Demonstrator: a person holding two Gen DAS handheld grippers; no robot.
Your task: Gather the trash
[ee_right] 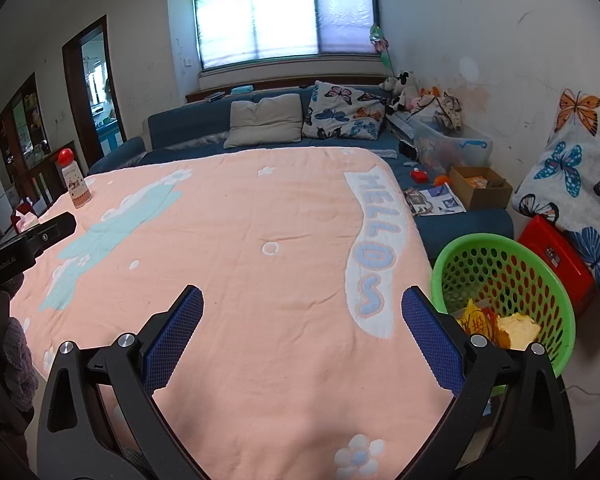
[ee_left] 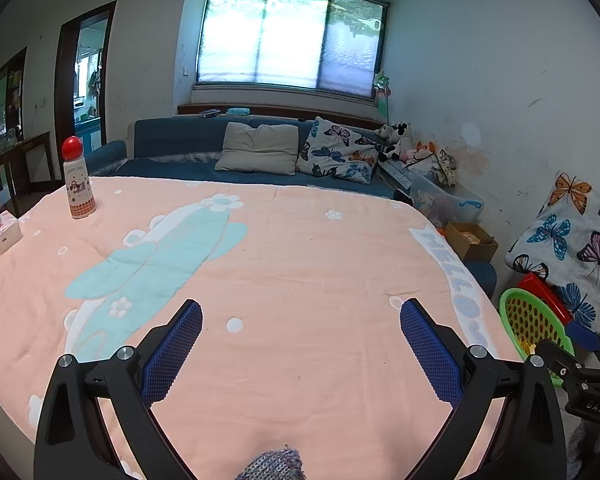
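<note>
Looks nearly done: left gripper (ee_left: 301, 316) wide open, empty, over bare blanket (ee_left: 300, 264) (only bottle (ee_left: 78, 179) and tissue box (ee_left: 5, 232) near far-left edge). Right gripper (ee_right: 302, 304) also spread, empty. Trash (ee_right: 496, 324) already in basket (ee_right: 556, 280) just past right edge; plenty of room.

Green basket (ee_right: 540, 264) contents partly hidden behind right hand-held gripper (ee_right: 302, 306)

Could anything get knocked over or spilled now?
Maybe. The tall white bottle with a round red cap stands upright near the edge of the pink blanket-covered table; a sweeping arm could topple it. The green perforated plastic basket holding yellow wrappers sits right beside the open right tongs, so a bump might tip it.
</note>
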